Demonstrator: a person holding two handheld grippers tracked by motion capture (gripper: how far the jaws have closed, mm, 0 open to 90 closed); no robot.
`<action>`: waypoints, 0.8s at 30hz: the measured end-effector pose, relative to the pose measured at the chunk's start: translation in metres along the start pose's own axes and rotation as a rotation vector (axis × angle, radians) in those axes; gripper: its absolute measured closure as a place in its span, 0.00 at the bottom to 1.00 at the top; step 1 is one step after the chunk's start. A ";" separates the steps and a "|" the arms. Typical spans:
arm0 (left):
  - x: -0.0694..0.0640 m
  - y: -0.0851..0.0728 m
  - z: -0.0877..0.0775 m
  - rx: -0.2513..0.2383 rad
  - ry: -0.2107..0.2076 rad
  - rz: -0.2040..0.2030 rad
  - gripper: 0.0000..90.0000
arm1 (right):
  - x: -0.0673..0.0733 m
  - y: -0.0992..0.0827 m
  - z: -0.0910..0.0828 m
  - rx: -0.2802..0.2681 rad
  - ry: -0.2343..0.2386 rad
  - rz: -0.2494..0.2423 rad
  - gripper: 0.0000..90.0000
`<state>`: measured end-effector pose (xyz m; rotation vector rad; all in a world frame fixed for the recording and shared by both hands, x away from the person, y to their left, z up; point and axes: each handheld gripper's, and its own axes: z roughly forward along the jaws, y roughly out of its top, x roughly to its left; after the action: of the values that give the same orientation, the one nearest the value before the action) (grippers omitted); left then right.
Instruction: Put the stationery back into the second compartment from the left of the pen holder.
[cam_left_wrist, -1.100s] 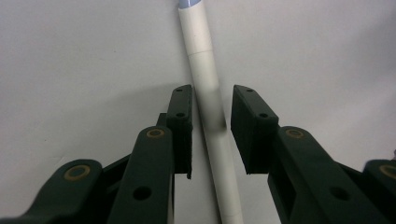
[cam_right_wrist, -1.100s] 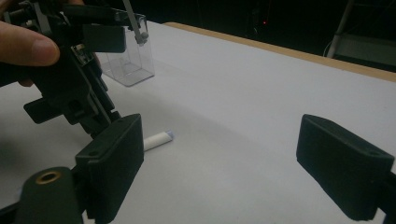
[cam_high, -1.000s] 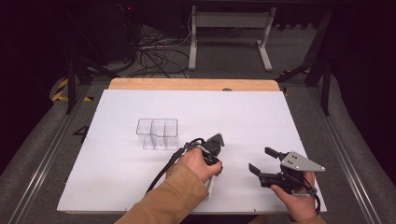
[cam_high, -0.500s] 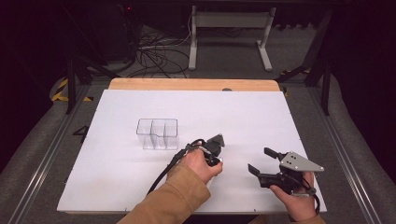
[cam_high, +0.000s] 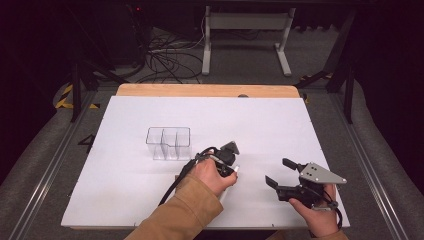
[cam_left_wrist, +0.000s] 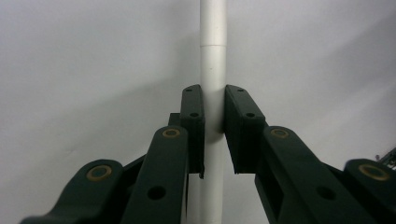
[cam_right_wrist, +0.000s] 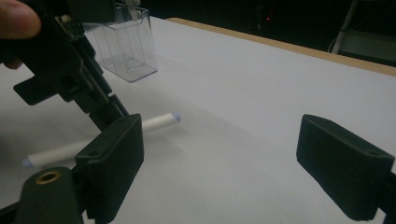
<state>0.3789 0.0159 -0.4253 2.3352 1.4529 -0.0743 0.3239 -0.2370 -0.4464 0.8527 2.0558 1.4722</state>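
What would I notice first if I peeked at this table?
The left gripper squeezing a white marker lying on the white table. Just behind it stands a clear plastic box with compartments. On the right, the right gripper waits with jaws wide open.

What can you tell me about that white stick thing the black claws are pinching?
The white marker is a slim, smooth tube, plastic by the look, with a seam where cap meets barrel and bluish ends. It lies flat on the white table, near the clear divided box. The left gripper is clamped across its middle, pads pressing both sides.
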 end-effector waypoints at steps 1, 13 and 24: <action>0.000 0.000 0.000 0.000 0.000 0.000 0.87 | 0.000 0.000 0.000 0.001 0.000 0.000 0.18; 0.007 -0.006 -0.029 -0.111 -0.039 0.033 0.87 | 0.001 -0.001 0.002 0.007 0.005 0.002 0.18; 0.010 -0.008 -0.048 -0.219 -0.064 0.090 0.87 | 0.000 -0.002 0.002 0.006 0.004 0.004 0.18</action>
<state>0.3689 0.0449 -0.3860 2.1961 1.2562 0.0326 0.3253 -0.2363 -0.4488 0.8573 2.0641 1.4714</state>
